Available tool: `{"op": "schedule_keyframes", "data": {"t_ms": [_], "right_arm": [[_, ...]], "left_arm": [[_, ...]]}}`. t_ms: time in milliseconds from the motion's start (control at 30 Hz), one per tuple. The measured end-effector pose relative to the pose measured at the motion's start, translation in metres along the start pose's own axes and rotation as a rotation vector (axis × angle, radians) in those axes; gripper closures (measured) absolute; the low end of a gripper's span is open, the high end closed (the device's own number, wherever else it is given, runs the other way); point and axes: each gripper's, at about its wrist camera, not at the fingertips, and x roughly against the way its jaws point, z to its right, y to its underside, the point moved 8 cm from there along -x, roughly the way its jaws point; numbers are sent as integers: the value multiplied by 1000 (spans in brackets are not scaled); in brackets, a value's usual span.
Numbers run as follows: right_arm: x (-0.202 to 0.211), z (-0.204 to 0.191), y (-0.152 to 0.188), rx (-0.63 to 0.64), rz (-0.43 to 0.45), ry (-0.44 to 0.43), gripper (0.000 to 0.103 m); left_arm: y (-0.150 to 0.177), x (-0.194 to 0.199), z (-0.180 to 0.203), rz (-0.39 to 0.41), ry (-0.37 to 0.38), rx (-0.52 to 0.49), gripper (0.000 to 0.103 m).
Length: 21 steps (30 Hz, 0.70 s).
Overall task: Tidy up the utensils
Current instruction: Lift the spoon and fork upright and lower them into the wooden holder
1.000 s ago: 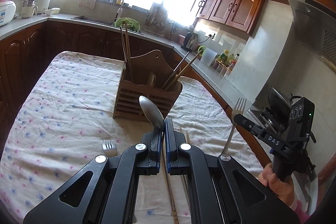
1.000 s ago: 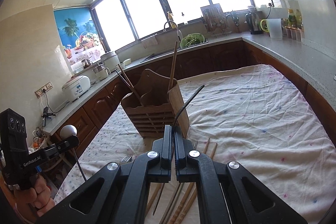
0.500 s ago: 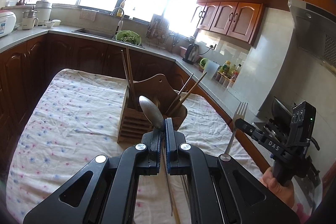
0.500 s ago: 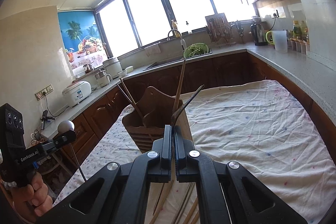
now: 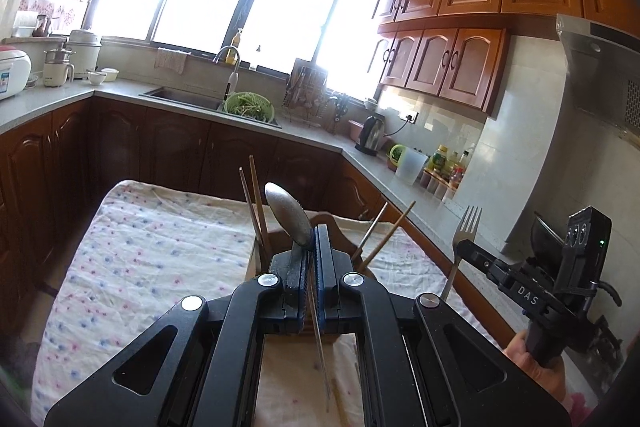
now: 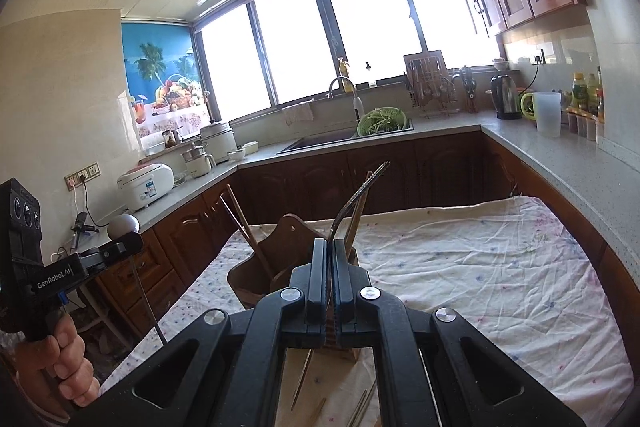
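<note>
My left gripper point(image 5: 311, 239) is shut on a metal spoon point(image 5: 288, 213), bowl up, handle running down between the fingers. Behind it stands the wooden utensil holder point(image 5: 276, 239), mostly hidden, with chopsticks point(image 5: 256, 203) sticking out. To the right, my right gripper point(image 5: 464, 247) holds a fork point(image 5: 466, 225) upright. In the right wrist view the right gripper point(image 6: 330, 247) is shut on that fork point(image 6: 358, 197), tines up, just before the holder point(image 6: 260, 269). The left gripper point(image 6: 130, 245) with the spoon point(image 6: 124, 225) hangs at the left, held by a hand point(image 6: 68, 359).
The table wears a white floral cloth point(image 6: 480, 279). Loose chopsticks point(image 6: 306, 373) lie on it below my grippers. Dark cabinets and a grey counter point(image 6: 560, 159) with a sink, kettle and bottles wrap around the table's far and right sides.
Both grippers have risen and come closer to the holder, which now sits low behind the fingers. The spoon and fork stay gripped.
</note>
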Motion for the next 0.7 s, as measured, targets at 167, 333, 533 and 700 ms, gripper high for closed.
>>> {"op": "schedule_keyframes", "data": {"t_ms": [167,333,533,700], "right_arm": [[-21,-9,-25,61,64,4,101],[-49,-19,-41,122,102,13,101],[-81,-27,-35,188,117,25,101],[-98,-25,-10,201,93,23,101]], "left_arm": [[-35,-16,-4,92,-20,-26,101],[-60,-41,-8,180,-67,-60,101],[-50,-84,-16,177,-107,-78,101],[-21,-105,-21,156,-118,-90,101]]}}
